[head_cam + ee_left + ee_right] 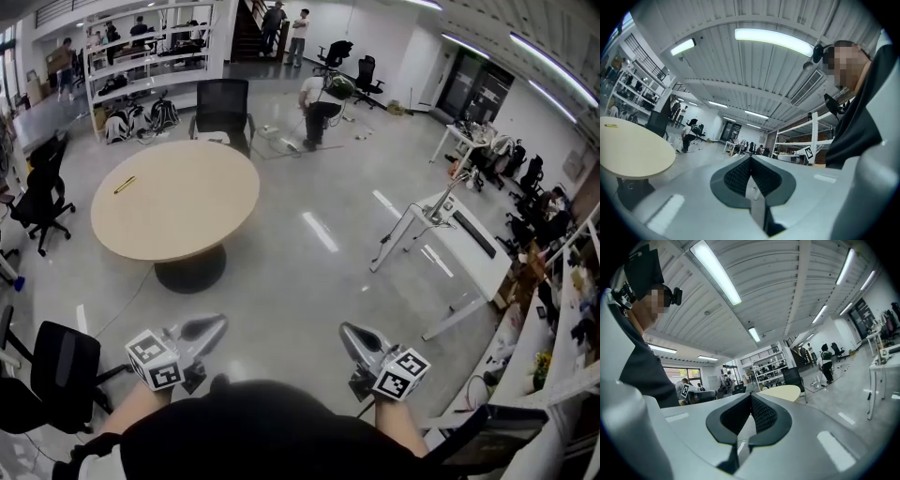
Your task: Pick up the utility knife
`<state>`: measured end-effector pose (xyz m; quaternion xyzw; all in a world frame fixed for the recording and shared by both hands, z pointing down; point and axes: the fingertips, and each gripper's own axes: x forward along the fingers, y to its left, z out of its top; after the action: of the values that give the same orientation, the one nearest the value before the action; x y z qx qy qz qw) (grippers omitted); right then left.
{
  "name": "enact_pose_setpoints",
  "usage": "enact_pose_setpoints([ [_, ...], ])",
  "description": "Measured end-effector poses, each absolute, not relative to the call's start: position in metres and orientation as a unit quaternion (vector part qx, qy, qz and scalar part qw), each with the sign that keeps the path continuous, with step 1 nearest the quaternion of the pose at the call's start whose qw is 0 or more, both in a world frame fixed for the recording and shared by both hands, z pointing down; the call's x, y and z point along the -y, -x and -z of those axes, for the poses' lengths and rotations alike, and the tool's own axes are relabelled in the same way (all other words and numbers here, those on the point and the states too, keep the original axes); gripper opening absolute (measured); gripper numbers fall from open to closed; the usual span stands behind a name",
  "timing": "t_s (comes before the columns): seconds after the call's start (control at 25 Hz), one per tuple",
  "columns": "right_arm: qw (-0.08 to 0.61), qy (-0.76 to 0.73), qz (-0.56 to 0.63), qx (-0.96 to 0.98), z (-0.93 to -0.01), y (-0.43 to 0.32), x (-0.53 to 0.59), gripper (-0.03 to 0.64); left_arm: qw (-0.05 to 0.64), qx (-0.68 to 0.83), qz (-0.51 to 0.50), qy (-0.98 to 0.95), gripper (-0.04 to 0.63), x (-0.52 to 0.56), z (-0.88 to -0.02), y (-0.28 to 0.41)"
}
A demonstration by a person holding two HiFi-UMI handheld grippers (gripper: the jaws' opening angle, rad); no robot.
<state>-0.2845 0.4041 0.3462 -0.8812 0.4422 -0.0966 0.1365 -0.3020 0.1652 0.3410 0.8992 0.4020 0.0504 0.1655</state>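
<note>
The utility knife [125,185] is a small yellow object lying near the left edge of the round beige table [178,202]. In the left gripper view the knife [610,125] shows as a yellow sliver on that table [633,150]. Both grippers are held level, close to the person's body and well short of the table. My left gripper [217,323] has its jaws together with nothing in them, as its own view [751,159] confirms. My right gripper [347,330] is shut and empty too [751,396]. The table [780,392] appears in its view, but no knife can be made out.
A black chair [223,111] stands behind the table and another [42,197] at its left. A third chair [56,375] is close at my lower left. A white desk [464,248] stands on the grey floor at right. People and shelves [150,56] are at the back.
</note>
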Motion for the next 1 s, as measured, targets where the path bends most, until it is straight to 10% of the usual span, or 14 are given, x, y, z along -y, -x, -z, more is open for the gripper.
enact_pose_setpoints([
  [1.0, 0.104, 0.919, 0.09, -0.368, -0.329, -0.008, -0.294, 0.014, 0.183, -0.481, -0.043, -0.856, 0.0, -0.062, -0.349, -0.038],
])
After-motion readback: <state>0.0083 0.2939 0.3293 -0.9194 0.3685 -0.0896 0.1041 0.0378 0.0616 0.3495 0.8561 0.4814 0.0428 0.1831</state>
